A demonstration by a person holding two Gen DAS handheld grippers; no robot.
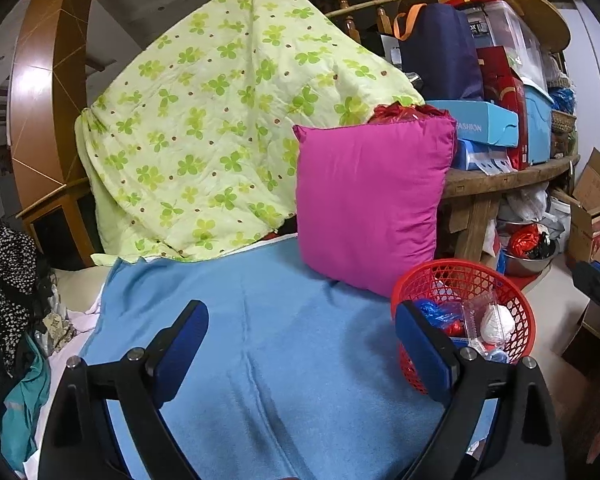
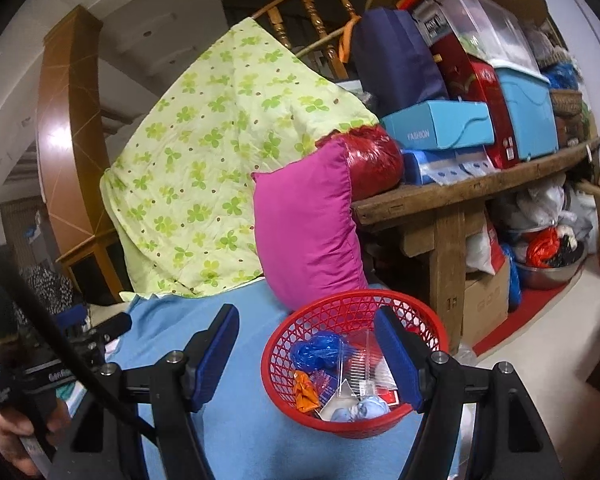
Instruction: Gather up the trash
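We hold both tools spread and empty: the left gripper beside the red basket, the right gripper straddling its near rim. Inside it sit the collected wrappers, so gathering looks finished.

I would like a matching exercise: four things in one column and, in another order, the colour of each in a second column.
Things:
1. basket
2. pillow
3. blanket under the basket
4. box marked FASHION

Colours:
A. magenta
B. light blue
C. red
D. turquoise

Pairs: 1-C, 2-A, 3-B, 4-D
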